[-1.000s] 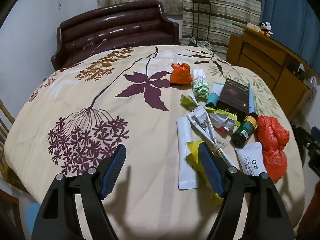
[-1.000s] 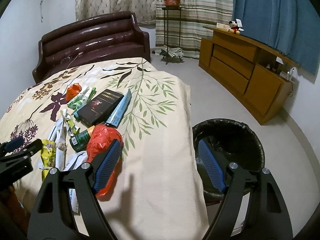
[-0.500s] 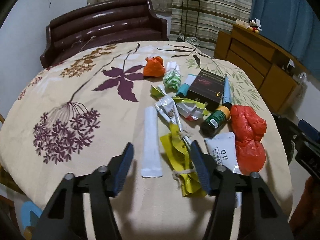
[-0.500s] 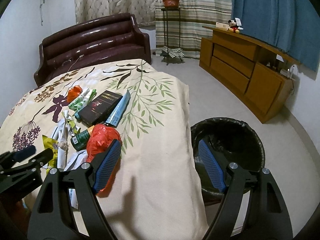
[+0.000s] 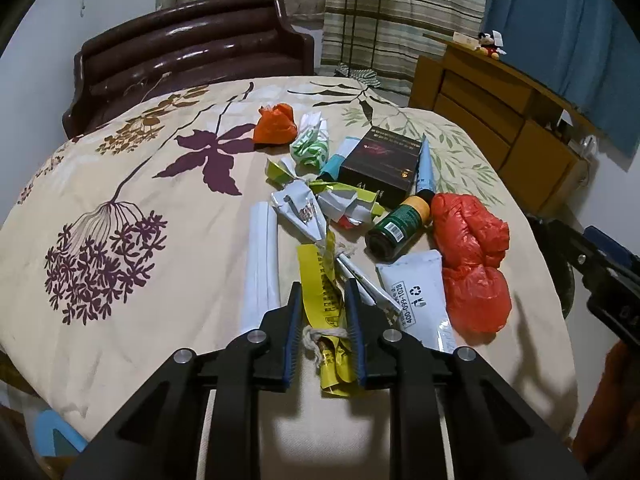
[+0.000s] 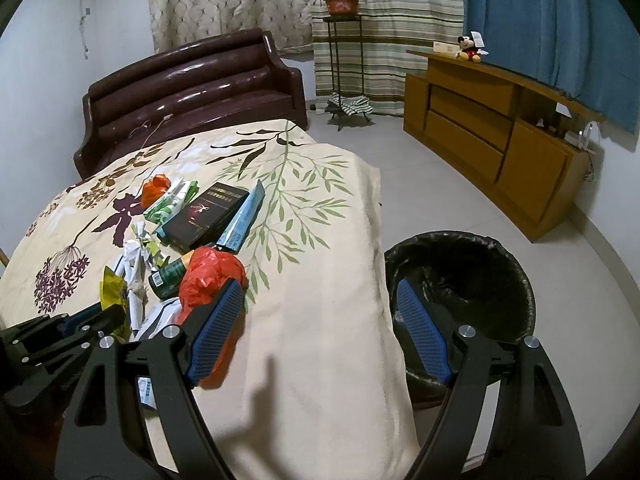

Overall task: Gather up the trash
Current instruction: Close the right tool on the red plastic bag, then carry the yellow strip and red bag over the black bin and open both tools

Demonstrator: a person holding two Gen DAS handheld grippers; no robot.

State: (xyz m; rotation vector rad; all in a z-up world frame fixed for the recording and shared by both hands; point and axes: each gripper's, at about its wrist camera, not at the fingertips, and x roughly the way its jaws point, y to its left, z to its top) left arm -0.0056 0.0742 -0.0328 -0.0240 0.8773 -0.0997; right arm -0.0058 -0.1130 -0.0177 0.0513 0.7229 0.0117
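At lower centre of the left wrist view, the left gripper (image 5: 322,300) is being closed on the yellow wrapper (image 5: 320,280): light, limp, crinkly, best pinched mid-strip; the right gripper (image 6: 320,320) is held open and empty

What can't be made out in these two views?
- Left wrist view: the yellow wrapper's near end sits behind the closing left gripper; pad contact is unclear.
- Right wrist view: the trash bin's bottom is lost in the dark liner.
- Right wrist view: the red plastic bag is partly covered by the open right gripper.
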